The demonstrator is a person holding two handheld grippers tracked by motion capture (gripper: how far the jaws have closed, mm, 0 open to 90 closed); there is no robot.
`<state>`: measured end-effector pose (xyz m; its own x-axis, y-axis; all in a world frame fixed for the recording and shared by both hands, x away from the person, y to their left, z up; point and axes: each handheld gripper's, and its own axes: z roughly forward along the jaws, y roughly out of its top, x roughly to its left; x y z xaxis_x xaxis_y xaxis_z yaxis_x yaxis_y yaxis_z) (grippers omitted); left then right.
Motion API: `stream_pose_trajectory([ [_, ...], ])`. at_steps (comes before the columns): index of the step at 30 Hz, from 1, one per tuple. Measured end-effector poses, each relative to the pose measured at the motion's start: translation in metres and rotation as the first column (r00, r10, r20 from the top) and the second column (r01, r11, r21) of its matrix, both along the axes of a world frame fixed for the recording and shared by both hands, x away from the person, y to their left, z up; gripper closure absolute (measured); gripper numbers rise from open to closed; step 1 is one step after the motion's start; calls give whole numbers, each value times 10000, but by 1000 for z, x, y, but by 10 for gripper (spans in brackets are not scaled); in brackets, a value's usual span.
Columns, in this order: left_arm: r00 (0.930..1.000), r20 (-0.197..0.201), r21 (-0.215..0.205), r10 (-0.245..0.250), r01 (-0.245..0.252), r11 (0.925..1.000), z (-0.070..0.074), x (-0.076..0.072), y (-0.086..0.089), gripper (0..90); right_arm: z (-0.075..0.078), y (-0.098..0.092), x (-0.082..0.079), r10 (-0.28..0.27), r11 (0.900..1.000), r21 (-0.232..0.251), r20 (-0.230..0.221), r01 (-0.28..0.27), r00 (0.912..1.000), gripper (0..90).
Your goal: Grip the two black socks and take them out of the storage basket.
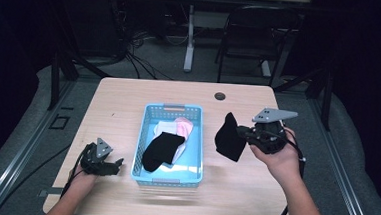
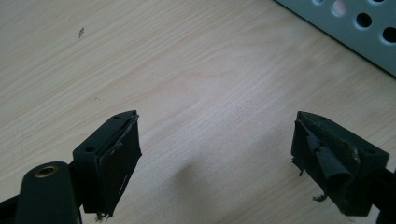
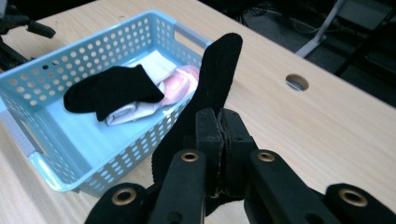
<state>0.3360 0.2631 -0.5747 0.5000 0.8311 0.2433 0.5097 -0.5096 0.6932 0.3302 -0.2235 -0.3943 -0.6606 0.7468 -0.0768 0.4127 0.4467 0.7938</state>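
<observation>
A light blue perforated basket (image 1: 196,138) sits in the middle of the wooden table; inside lie a black sock (image 1: 163,148), a white sock (image 1: 164,127) and a pink sock (image 1: 183,125). My right gripper (image 1: 244,136) hovers just right of the basket, shut on a second black sock (image 1: 229,137) that hangs from its jaws above the table. In the right gripper view the pads (image 3: 208,135) pinch that sock (image 3: 217,74), with the basket (image 3: 42,168) beyond on the left. My left gripper (image 1: 116,165) rests open on the table left of the basket, nothing between its pads (image 2: 123,163).
A round cable hole (image 1: 220,96) sits near the table's far edge. A black chair (image 1: 255,34) and a white desk leg (image 1: 190,37) stand on the floor beyond. The basket's wall (image 2: 369,32) shows at the left gripper view's upper right corner.
</observation>
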Motion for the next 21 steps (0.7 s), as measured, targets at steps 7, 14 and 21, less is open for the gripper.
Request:
stream_pose_trajectory([
  [7, 10000, -63, 7, -20, 20, 10000, 0, 0, 0, 156, -33, -3, 3, -268, 9995, 178, -493, 277, 9984, 877],
  [14, 10000, -41, -49, 37, -38, 10000, 0, 0, 1, 156, -67, -12, 10, -873, 9959, 181, -863, 892, 9924, 877],
  [21, 10000, -44, -56, 49, -50, 10000, 0, 0, 1, 156, -106, -35, 22, -1914, 9761, 741, -1539, 2045, 9694, 876],
])
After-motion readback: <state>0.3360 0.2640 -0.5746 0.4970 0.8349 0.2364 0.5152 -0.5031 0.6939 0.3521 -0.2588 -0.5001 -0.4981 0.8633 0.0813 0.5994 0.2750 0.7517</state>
